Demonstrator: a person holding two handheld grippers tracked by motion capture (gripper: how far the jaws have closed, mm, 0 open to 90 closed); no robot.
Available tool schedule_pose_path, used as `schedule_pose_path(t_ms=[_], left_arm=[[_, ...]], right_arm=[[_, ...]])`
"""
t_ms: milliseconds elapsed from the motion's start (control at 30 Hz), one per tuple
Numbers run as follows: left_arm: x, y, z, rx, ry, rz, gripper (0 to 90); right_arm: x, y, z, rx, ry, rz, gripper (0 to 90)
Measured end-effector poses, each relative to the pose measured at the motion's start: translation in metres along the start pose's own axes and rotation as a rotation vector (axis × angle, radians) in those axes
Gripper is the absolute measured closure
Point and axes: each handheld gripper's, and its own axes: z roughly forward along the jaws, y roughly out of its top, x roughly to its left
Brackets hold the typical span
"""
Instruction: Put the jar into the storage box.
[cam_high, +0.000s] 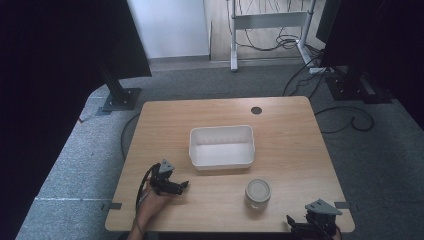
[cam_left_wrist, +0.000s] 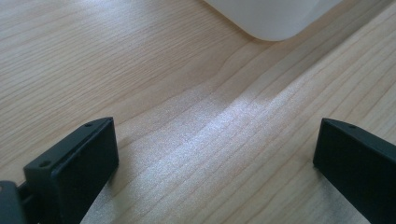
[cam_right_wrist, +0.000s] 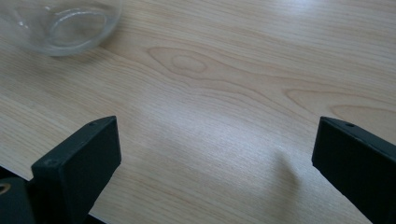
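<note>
On the wooden table (cam_high: 300, 150) a clear glass jar (cam_high: 258, 193) stands upright, its long axis vertical and its round mouth facing straight up, near the front edge and a little right of centre. Just behind it, toward the middle of the table, sits a white rectangular tub (cam_high: 221, 146), its long sides running left to right across the table and its open top facing up; jar and tub are close but apart. The left gripper (cam_high: 181, 185) rests low over the wood at the front left, held in the person's hand (cam_high: 152, 204), pointing to the right toward the gap between tub and jar. In the left gripper view its jaws stand wide apart with bare wood between them, and a rounded corner of the tub shows ahead. The right gripper (cam_high: 295, 223) sits at the front right edge of the table, to the right of the jar and a little nearer the person. In the right gripper view its jaws are likewise spread wide, holding nothing, with the base of the jar ahead and off to one side.
</note>
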Motion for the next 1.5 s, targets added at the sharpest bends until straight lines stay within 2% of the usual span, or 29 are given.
schedule_pose_path(t_ms=[400, 633, 1100, 1500], left_arm=[[0.0, 0.0, 0.0, 0.0, 0.0, 0.0, 0.0], [0.0, 0.0, 0.0, -0.001, 0.0, 0.0, 0.0], [0.0, 0.0, 0.0, -0.002, 0.0, -0.001, 0.0], [0.0, 0.0, 0.0, -0.001, 0.0, -0.001, 0.0]], right_arm=[[0.009, 0.012, -0.007, -0.048, 0.036, -0.029, 0.1], [0.018, 0.023, -0.01, -0.062, 0.058, -0.064, 0.0], [0.032, 0.039, -0.007, -0.077, 0.093, -0.131, 0.1], [0.045, 0.051, 0.003, -0.087, 0.135, -0.182, 0.1]])
